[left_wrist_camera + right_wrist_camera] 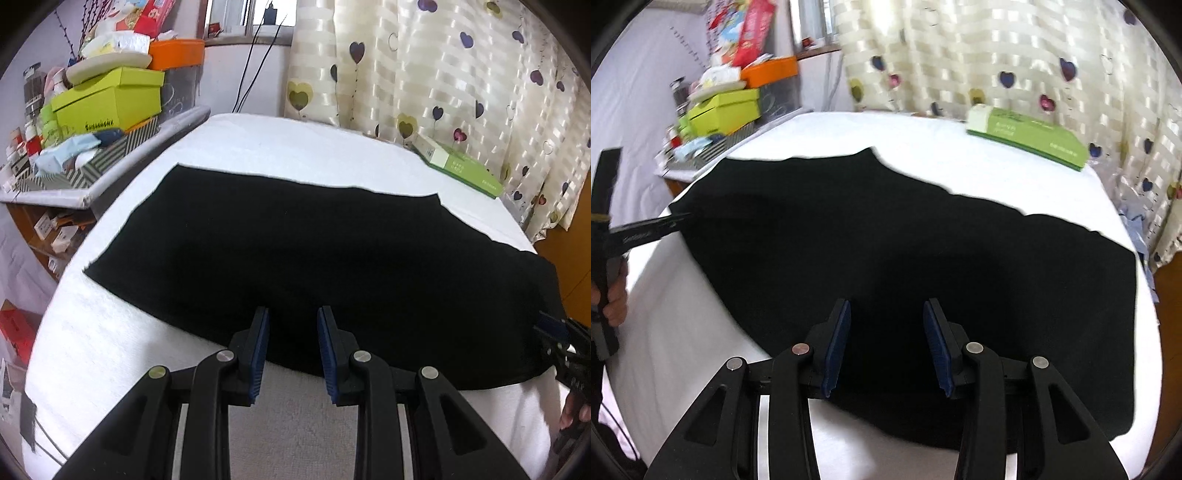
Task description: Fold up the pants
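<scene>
The black pants lie spread flat across the white-covered counter, their near edge running just under both tools. The left gripper hovers over that near edge with its jaws apart and nothing between them; the right gripper does the same further along, jaws wide and empty, over the dark cloth. The fabric is so uniformly black that seams, layers and the waistband cannot be told apart, so the likeliest slip is pinching only the top layer, or catching the white cover along with it, which would drag the cover and wrinkle the fold. If the two sides lift unevenly, the fold could come out skewed. One end of the pants already reaches the counter's right edge, so a pull that way could let it slide off. The green box sits well apart at the far corner, and the cluttered shelf is beyond the far left side; neither looks at risk
</scene>
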{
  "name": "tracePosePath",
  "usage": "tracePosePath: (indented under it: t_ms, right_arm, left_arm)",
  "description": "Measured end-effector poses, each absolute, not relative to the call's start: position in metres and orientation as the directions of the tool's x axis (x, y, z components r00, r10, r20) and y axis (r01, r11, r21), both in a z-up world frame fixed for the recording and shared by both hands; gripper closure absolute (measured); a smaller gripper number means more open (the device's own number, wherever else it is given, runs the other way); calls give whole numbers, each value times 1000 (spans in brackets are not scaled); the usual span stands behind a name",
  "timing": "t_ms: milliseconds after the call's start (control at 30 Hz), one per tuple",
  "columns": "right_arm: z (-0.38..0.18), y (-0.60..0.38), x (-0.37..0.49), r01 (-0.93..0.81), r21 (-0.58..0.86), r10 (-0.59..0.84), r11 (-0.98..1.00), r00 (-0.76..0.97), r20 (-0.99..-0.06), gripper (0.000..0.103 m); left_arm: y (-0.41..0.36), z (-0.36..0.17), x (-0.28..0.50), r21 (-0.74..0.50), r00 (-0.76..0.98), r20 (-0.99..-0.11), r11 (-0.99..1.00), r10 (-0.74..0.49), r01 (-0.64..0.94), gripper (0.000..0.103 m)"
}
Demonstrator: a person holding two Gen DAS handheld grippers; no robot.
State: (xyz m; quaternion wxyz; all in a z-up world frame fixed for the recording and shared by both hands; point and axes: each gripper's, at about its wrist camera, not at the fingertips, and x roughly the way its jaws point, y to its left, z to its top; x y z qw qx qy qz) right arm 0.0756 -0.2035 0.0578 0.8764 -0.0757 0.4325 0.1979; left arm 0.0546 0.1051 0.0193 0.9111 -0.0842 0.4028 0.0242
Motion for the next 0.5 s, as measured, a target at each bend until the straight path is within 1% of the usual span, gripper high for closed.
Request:
tracePosePath:
  t_ms: [67, 133, 267, 333, 433, 500]
  right_arm:
    - [60, -213, 89, -373, 30, 250, 927, 555, -793, 61]
    - [62, -221, 103, -357, 54, 259, 933, 558, -788, 61]
    - [53, -246, 128, -264, 17, 171, 964, 572, -802, 61]
    - [48, -268, 137, -200, 40, 149, 979, 571, -807, 61]
    - [49, -292, 142, -170, 127, 203, 977, 573, -794, 62]
    - [50, -291, 141, -175, 123, 203, 977, 575, -793, 62]
  left_arm:
    - [110, 24, 59, -111, 684, -729, 987, -1, -116, 74]
    - [122, 26, 69, -107, 687, -726, 985, 17, -138, 74]
    - [150, 11, 86, -109, 648, -759, 971, 57, -213, 74]
    - [159, 8, 84, -122, 663, -746, 969, 53, -214, 74]
    - [166, 7, 81, -148, 673, -739, 966, 33, -211, 74]
    - [167, 7, 80, -161, 677, -736, 964, 25, -211, 74]
